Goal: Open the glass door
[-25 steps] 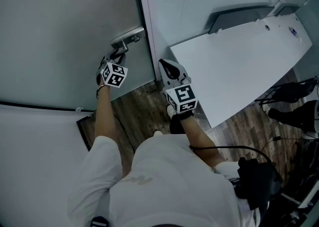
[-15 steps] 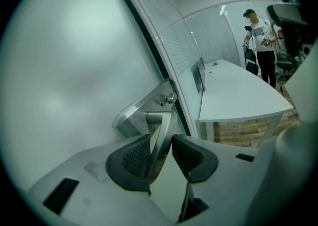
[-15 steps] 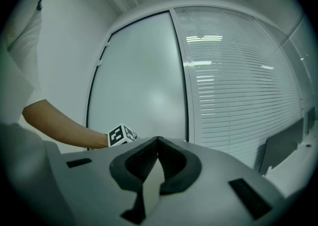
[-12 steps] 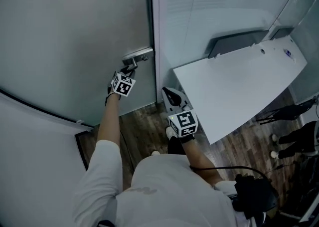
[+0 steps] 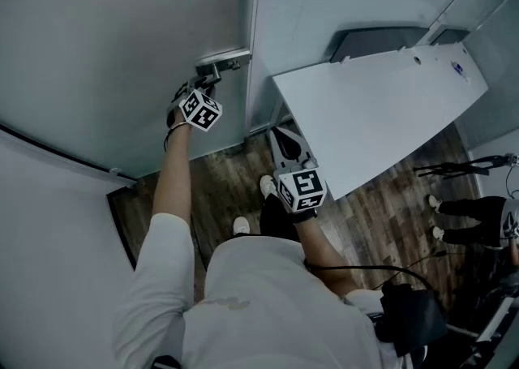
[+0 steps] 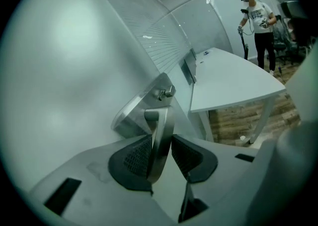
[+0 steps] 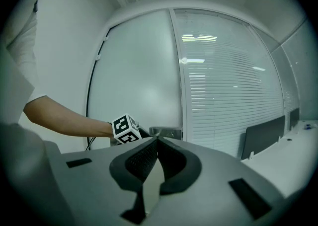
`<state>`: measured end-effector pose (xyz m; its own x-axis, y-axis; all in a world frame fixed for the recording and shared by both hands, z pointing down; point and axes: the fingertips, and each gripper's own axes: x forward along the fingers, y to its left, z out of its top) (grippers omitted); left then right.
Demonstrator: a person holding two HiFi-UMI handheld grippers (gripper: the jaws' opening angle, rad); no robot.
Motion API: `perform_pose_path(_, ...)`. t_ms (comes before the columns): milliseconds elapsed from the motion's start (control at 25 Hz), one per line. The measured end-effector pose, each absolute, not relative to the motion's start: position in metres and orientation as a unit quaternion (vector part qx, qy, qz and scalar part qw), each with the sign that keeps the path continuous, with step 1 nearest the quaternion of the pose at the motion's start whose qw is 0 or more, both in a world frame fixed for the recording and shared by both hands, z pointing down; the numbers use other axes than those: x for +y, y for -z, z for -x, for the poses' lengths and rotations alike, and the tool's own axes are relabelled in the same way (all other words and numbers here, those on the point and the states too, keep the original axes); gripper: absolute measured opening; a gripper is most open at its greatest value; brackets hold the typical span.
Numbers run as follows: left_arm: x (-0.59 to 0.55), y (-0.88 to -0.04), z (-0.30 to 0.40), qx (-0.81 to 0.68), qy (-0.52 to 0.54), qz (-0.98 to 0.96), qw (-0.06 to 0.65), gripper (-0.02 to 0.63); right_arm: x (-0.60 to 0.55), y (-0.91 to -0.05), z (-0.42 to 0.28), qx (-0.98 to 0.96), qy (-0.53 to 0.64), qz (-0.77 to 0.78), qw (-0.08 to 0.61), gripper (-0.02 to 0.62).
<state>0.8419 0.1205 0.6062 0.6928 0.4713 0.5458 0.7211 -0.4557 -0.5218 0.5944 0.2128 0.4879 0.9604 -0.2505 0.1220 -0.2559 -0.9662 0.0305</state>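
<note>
The frosted glass door fills the upper left of the head view, with its metal lever handle near the door's right edge. My left gripper reaches up to that handle. In the left gripper view the lever stands upright between the two dark pads, and my left gripper is shut on it. My right gripper hangs free below the door frame with its jaws pressed together and nothing in them. In the right gripper view, my right gripper points level at the handle plate.
A white desk stands close on the right, against a glass partition with blinds. A black bag hangs at my right hip. Another person stands far off beyond the desk. The floor is dark wood.
My left gripper has stayed on the lever handle. The right gripper has drifted down and right in the head view, away from the door frame. My feet have stepped closer.
</note>
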Motion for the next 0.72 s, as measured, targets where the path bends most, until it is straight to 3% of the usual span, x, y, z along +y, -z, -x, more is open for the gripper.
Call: perform_pose_path(720, 0.102, -0.622, -0.728, -0.29, 0.214, 0.823, 0.44, 0.121, 0.182, -0.45, -0.551, -0.242, -0.021, -0.969, 0.034, 0.0)
